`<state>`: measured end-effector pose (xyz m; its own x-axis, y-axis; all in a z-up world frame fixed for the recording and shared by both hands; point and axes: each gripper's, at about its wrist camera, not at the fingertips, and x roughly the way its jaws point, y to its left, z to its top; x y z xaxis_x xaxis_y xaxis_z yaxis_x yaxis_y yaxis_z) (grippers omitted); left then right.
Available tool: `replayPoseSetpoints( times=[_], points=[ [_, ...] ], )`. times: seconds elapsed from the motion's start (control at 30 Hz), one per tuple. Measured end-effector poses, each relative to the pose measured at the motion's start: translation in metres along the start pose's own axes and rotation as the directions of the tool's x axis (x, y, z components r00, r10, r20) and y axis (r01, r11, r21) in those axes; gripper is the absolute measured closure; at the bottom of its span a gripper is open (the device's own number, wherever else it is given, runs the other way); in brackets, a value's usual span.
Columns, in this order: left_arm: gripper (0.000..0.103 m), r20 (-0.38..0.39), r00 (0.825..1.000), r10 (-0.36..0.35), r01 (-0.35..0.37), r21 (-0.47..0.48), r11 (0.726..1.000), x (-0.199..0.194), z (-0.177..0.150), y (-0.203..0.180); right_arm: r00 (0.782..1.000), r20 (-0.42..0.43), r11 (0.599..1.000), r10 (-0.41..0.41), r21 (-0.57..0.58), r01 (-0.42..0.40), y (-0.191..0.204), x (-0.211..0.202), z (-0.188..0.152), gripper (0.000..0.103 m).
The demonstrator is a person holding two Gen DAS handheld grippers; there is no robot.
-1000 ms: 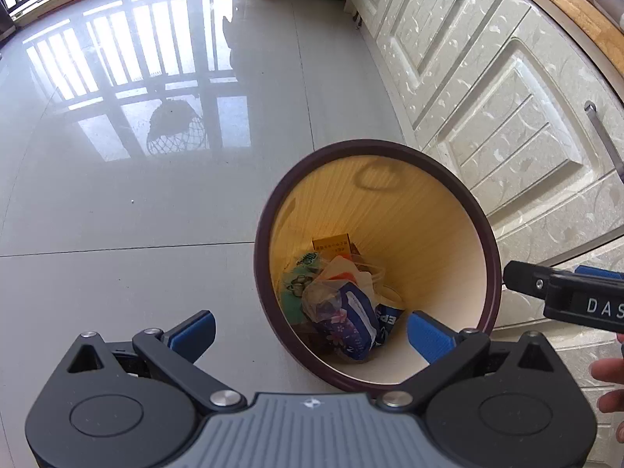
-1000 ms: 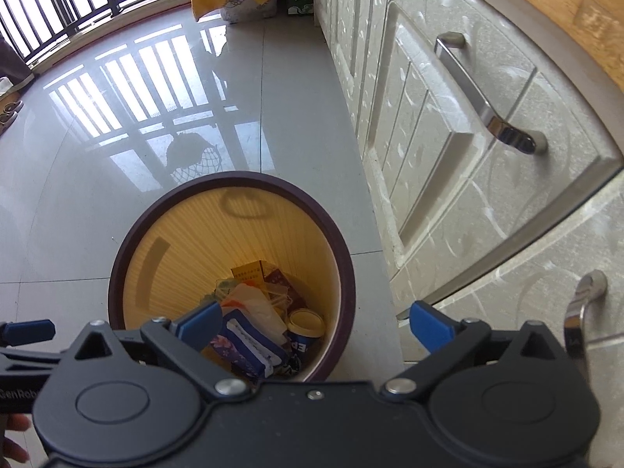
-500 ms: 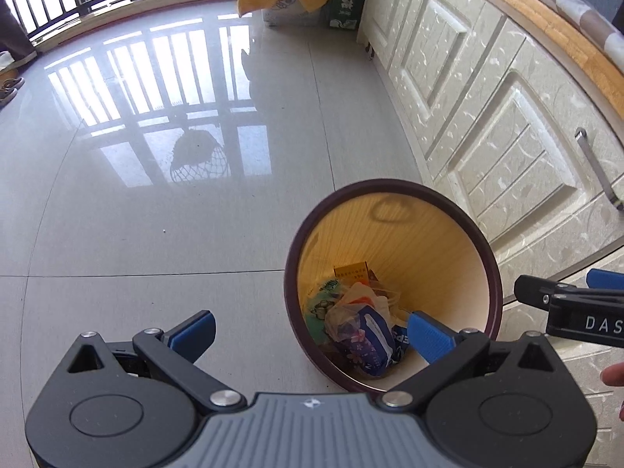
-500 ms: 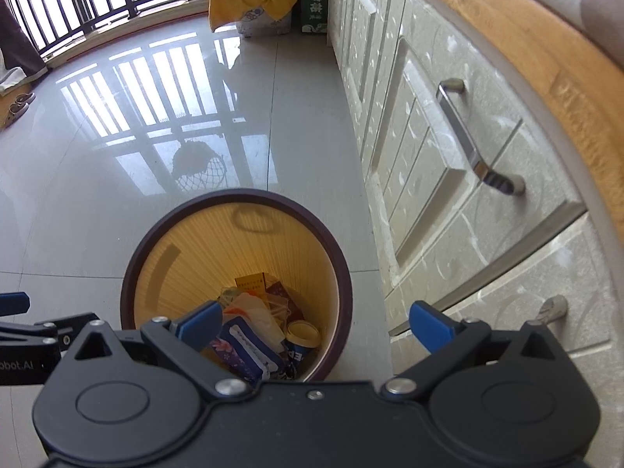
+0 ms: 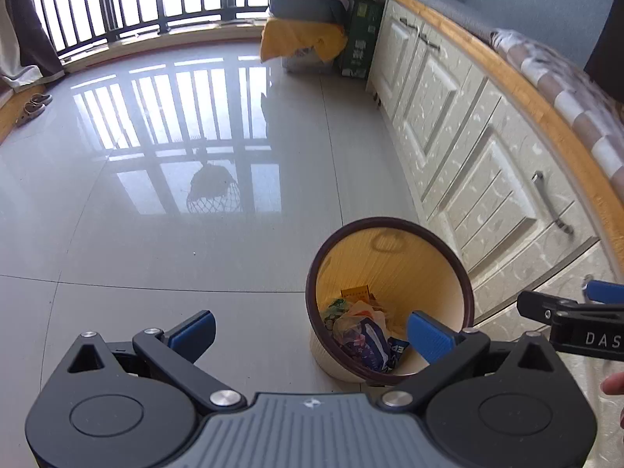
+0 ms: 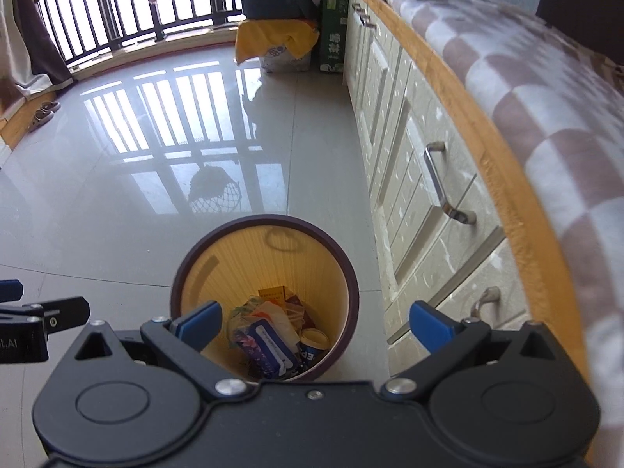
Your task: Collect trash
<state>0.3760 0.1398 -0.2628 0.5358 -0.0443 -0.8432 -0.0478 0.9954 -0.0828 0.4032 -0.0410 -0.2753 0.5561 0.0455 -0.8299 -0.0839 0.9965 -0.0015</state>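
A round waste bin (image 5: 390,226) (image 6: 265,221) with a dark brown rim and pale yellow inside stands on the tiled floor beside the cabinets. Several pieces of trash (image 5: 362,335) (image 6: 269,335) lie at its bottom: wrappers, a purple-blue packet, a yellow card, a small cup. My left gripper (image 5: 310,333) is open and empty, above and left of the bin. Well above the bin my right gripper (image 6: 312,325) also stands open, nothing between its blue pads. Each gripper shows at the edge of the other's view.
Cream cabinets (image 6: 413,179) with metal handles run along the right under a wooden-edged top with a checked cloth (image 6: 546,89). Boxes and a yellow cloth (image 5: 304,39) sit at the far end. A railed window (image 5: 136,4) and sandals (image 5: 33,103) lie far left.
Both grippers have risen and tilted up; the bin looks smaller and lower in the frames, and more of the room, railing and countertop shows. Both stay open.
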Motion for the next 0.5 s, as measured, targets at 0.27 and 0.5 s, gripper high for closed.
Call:
replayPoseSetpoints(
  times=[0.27, 0.5],
  points=[
    [0.000, 0.086, 0.996, -0.024, 0.024, -0.002, 1.000, -0.070, -0.017, 0.000, 0.997, 0.078, 0.999, -0.005, -0.039, 0.009, 0.013, -0.079, -0.010, 0.000],
    [0.000, 0.176, 0.983, -0.050, 0.049, 0.011, 0.999, -0.134, -0.031, -0.003, 0.986, 0.163, 0.998, -0.026, -0.054, 0.036, 0.013, -0.152, -0.026, 0.000]
  ],
)
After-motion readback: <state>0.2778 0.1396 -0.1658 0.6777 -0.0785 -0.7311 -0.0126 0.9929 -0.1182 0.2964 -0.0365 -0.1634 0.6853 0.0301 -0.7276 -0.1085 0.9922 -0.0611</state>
